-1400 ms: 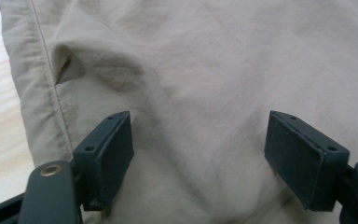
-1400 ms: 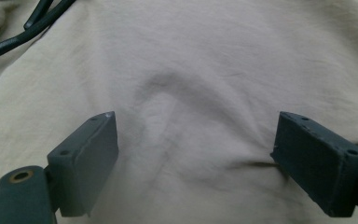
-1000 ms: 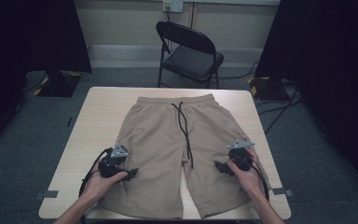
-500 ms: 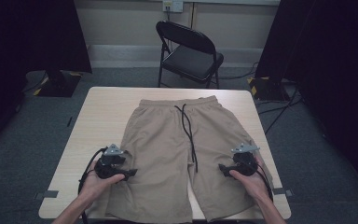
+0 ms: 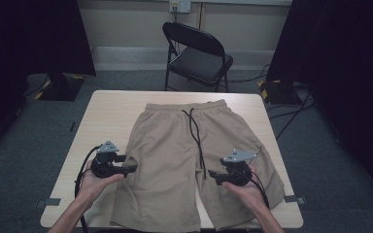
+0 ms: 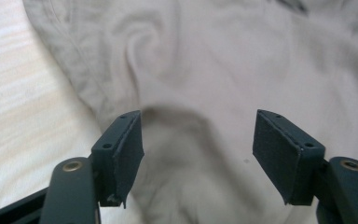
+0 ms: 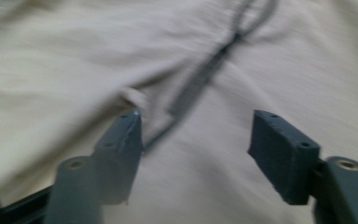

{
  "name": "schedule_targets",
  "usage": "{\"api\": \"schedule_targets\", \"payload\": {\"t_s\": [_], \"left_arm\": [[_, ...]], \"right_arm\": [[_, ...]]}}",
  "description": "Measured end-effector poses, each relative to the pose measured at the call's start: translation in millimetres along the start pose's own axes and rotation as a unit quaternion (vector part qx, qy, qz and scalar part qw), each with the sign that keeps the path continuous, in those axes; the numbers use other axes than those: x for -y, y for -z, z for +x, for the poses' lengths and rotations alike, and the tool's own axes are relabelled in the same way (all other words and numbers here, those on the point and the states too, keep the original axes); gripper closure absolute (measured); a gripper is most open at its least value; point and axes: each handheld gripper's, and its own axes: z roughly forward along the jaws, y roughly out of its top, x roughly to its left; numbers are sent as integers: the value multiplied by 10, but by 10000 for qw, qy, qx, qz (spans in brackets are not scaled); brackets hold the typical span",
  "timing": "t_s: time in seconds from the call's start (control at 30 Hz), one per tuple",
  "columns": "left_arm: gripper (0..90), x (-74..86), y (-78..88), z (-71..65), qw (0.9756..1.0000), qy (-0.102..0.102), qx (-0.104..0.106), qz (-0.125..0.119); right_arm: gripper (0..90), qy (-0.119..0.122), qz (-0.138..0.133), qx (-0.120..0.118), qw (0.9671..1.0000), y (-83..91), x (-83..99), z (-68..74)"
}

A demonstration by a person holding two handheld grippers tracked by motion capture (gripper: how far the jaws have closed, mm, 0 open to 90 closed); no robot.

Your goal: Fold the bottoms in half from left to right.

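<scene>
Tan shorts [image 5: 175, 155] lie flat on the light wooden table [image 5: 111, 107], waistband far, legs toward the person. A black drawstring [image 5: 196, 138] runs down the middle. My left gripper [image 5: 128, 167] hovers at the outer edge of the left leg, pointing inward. Its open jaws have just been closing, with rumpled tan fabric [image 6: 200, 70] below them and nothing pinched. My right gripper [image 5: 213, 175] hangs over the inner part of the right leg, pointing left. Its jaws have also been closing and stand open above the fabric, near the drawstring end [image 7: 200, 79].
A black folding chair [image 5: 196, 53] stands behind the table's far edge. Cables [image 5: 291, 116] trail over the floor at the right, and dark curtains [image 5: 349, 73] hang on both sides. Bare tabletop shows left of the shorts [image 6: 14, 93].
My right gripper has moved left, from the outer edge of the right leg to its inner part. My left gripper has shifted a little and lifted off the cloth.
</scene>
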Motion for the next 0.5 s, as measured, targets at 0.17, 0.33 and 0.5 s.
{"api": "schedule_targets", "payload": {"t_s": [0.17,0.33,0.5], "left_arm": [[361,-88,-58,102,9999,90,43,51],[375,-169,-130,259,9997,214,-140,54],[376,-315,-226,408,9989,152,-431,-39]], "right_arm": [[357,141,-64,-378,9992,-71,-131,201],[313,397,-106,-714,9966,-150,-233,463],[312,471,-137,-934,9944,-238,-369,632]]}}
